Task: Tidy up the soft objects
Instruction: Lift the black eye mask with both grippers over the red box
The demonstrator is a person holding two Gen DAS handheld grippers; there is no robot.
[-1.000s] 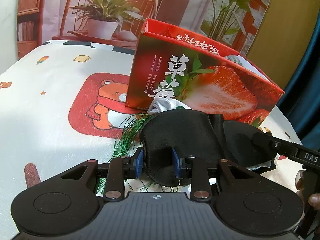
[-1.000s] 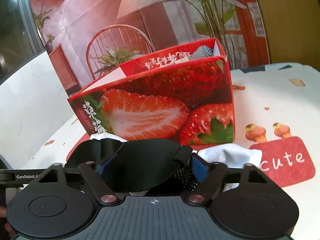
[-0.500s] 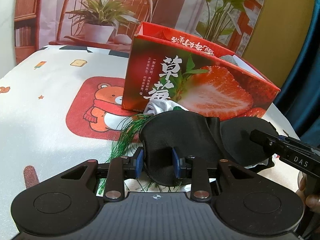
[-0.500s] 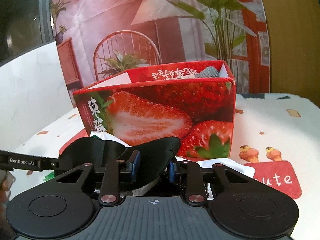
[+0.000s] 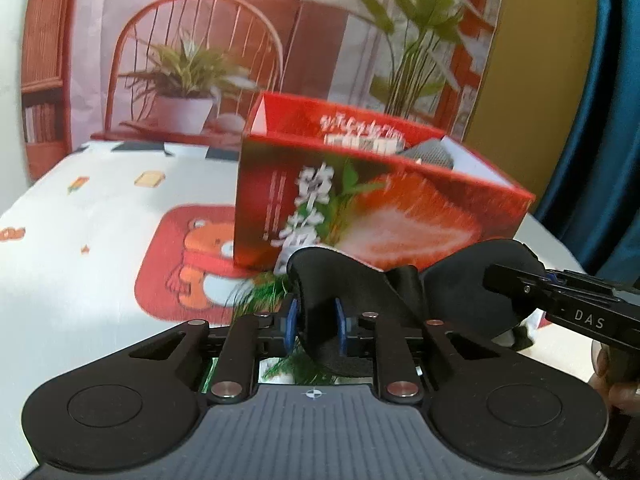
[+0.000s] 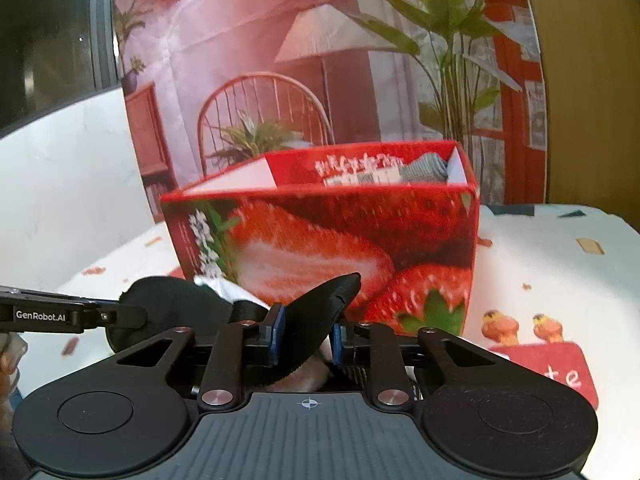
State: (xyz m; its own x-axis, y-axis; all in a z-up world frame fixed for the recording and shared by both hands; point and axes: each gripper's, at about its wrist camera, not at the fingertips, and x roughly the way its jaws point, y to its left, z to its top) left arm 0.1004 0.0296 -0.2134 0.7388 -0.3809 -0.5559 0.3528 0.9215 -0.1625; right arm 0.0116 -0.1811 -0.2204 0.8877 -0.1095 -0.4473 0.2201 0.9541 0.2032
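A black padded eye mask [image 5: 352, 280] hangs between my two grippers, in front of the red strawberry box [image 5: 380, 216]. My left gripper [image 5: 314, 324] has one eye pad pinched between its blue pads, and its jaws are still closing. My right gripper [image 6: 305, 336] grips the other folded end of the mask [image 6: 320, 308], its jaws closing too. Each gripper shows in the other's view: the right gripper [image 5: 496, 278] comes in from the right, the left gripper [image 6: 138, 316] from the left. The open strawberry box [image 6: 320, 232] holds a grey knitted item [image 6: 424, 168].
A green fringed thing [image 5: 260, 292] and a white cloth [image 6: 240, 294] lie on the table below the mask, against the box. The white tablecloth [image 5: 100, 240] has bear and "cute" prints. A printed backdrop stands behind the table, and a blue curtain hangs at the far right.
My right gripper's jaws went from wide to pinched on the mask's end. Both grippers lifted the mask off the table, and the box's open top came more into view.
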